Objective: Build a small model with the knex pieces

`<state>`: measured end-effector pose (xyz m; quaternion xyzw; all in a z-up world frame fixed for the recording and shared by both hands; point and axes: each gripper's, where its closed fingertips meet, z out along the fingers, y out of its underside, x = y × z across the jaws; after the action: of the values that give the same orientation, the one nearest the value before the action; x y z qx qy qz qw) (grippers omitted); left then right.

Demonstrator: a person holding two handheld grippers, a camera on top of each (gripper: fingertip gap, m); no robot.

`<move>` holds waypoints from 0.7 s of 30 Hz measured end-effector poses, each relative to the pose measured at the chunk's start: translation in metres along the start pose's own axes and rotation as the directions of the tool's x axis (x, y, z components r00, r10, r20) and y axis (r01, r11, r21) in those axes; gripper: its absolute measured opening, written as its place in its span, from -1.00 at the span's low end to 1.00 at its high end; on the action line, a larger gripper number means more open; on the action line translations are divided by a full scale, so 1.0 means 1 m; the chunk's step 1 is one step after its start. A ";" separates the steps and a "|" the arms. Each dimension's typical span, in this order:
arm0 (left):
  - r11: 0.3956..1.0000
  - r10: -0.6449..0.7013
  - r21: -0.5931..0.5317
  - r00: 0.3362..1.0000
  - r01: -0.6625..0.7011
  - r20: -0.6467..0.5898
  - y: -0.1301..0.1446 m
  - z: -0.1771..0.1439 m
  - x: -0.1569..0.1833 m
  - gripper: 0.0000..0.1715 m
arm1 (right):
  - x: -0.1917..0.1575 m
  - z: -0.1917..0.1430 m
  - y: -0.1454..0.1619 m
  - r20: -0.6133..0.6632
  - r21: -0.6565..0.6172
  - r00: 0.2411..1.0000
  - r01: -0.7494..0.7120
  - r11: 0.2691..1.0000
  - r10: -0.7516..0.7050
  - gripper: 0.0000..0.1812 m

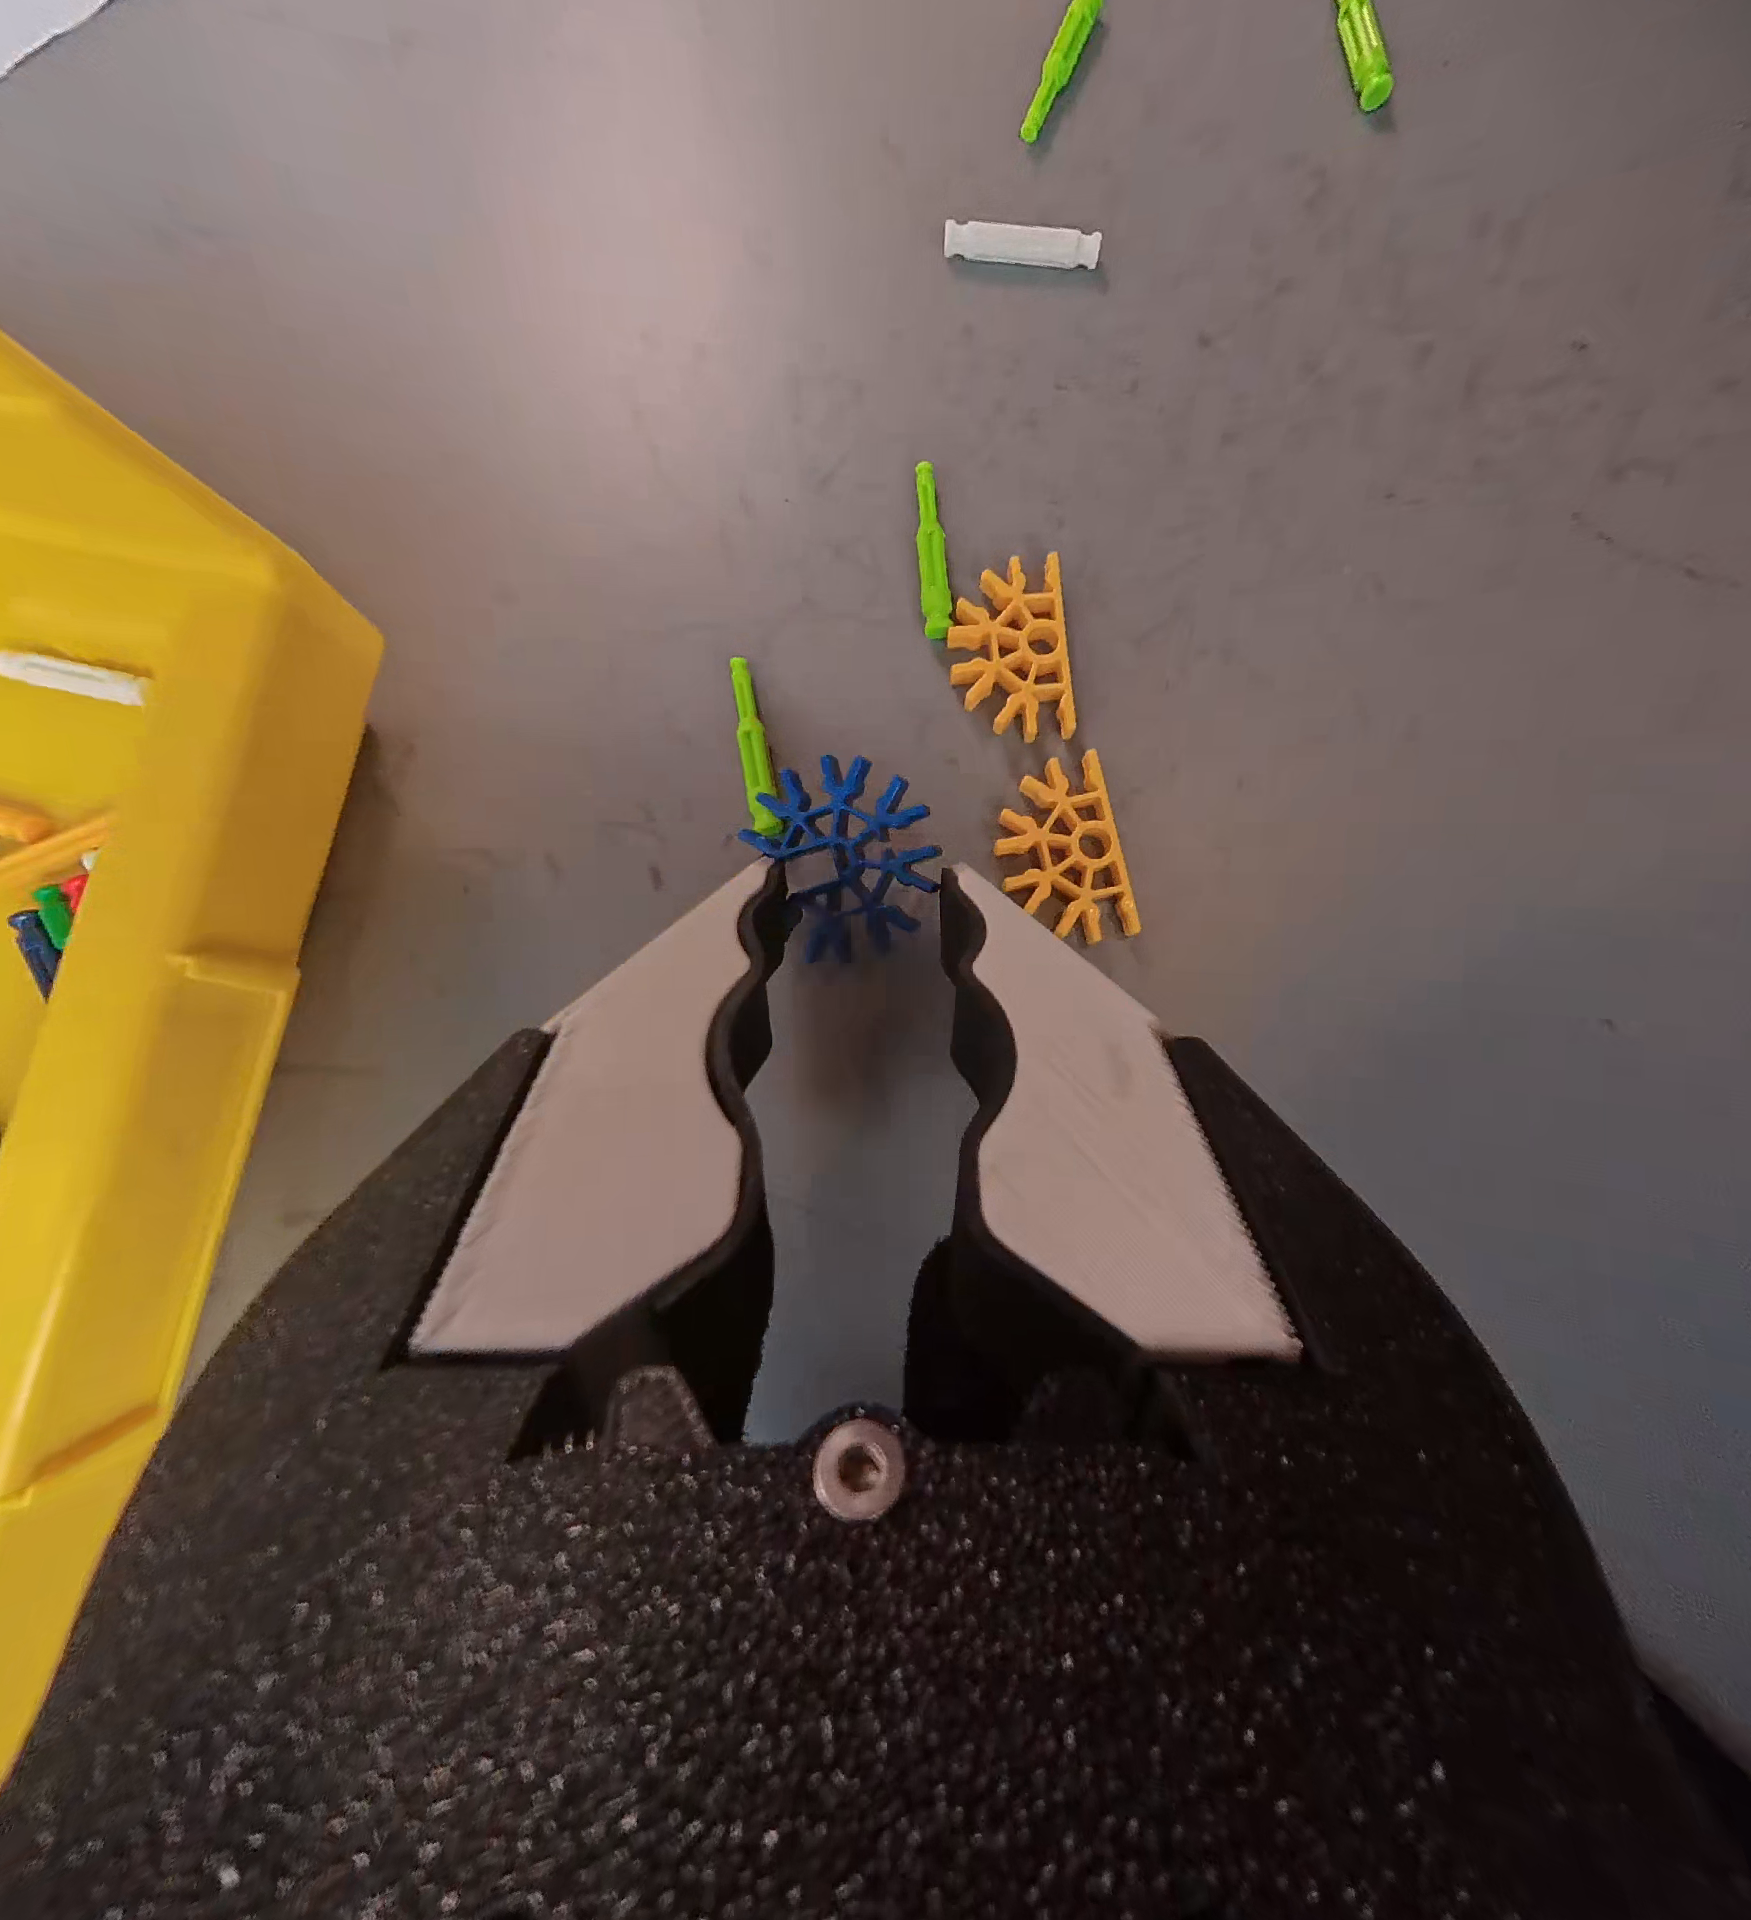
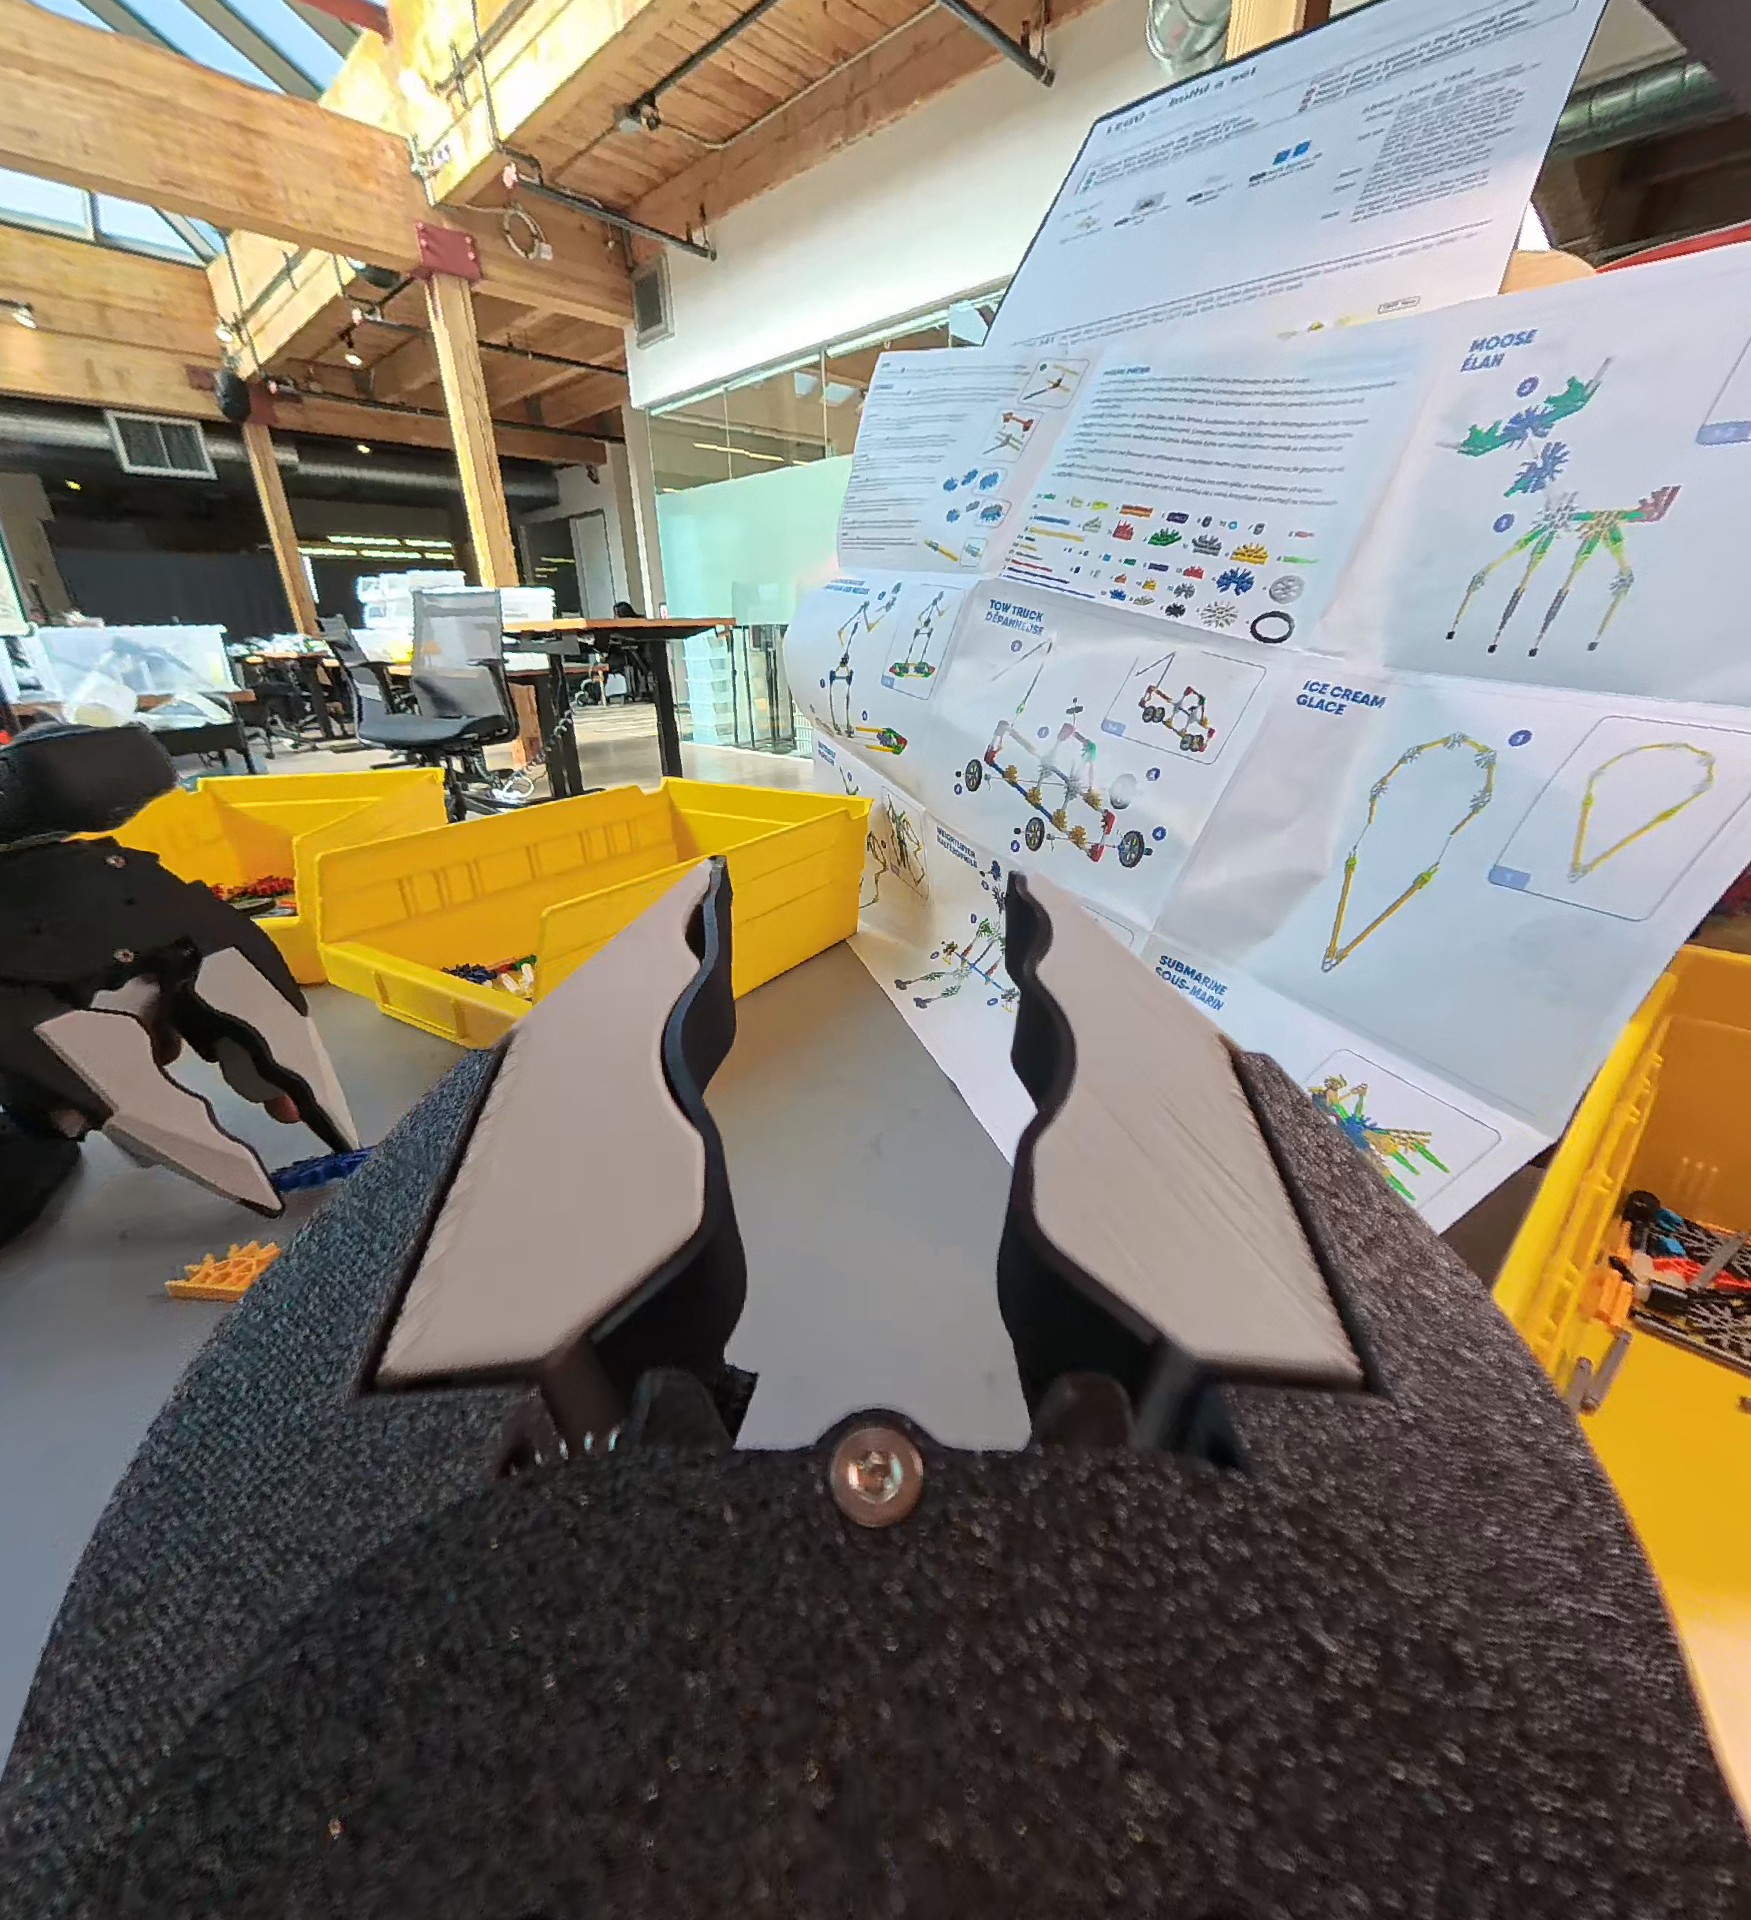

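Observation:
My left gripper (image 1: 863,878) is open, its tips low over the grey table on either side of two blue snowflake-shaped connectors (image 1: 845,847) that lie overlapped. A short green rod (image 1: 752,743) touches the blue pair on the left. Two orange half-round connectors (image 1: 1022,649) (image 1: 1070,847) lie just right, one with a green rod (image 1: 931,551) beside it. My right gripper (image 2: 863,888) is open and empty, held above the table and facing a propped instruction sheet (image 2: 1318,665). In the right wrist view the left gripper (image 2: 305,1174) shows at far left over the blue piece (image 2: 315,1169).
A yellow bin (image 1: 216,935) with rods stands left of the left gripper. Two more green rods (image 1: 1058,73) (image 1: 1364,52) and a white rod (image 1: 1022,247) lie farther off. More yellow bins (image 2: 601,883) (image 2: 1629,1174) stand ahead and right of the right gripper. An orange connector (image 2: 222,1273) lies on the table. The grippers' ends are close to 30 cm from one another.

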<state>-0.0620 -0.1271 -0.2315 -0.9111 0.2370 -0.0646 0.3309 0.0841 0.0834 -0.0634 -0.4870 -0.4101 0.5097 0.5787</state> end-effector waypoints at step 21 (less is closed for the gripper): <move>0.971 0.135 -0.238 0.896 -0.034 0.422 0.023 -0.020 -0.127 -0.56 | 0.011 -0.003 0.001 -0.036 -0.006 0.999 -0.013 1.000 0.013 -0.45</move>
<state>-0.1882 -0.0938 -0.2256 -0.9228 0.2023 0.1823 0.2726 0.0890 0.0942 -0.0650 -0.5005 -0.3984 0.5032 0.5810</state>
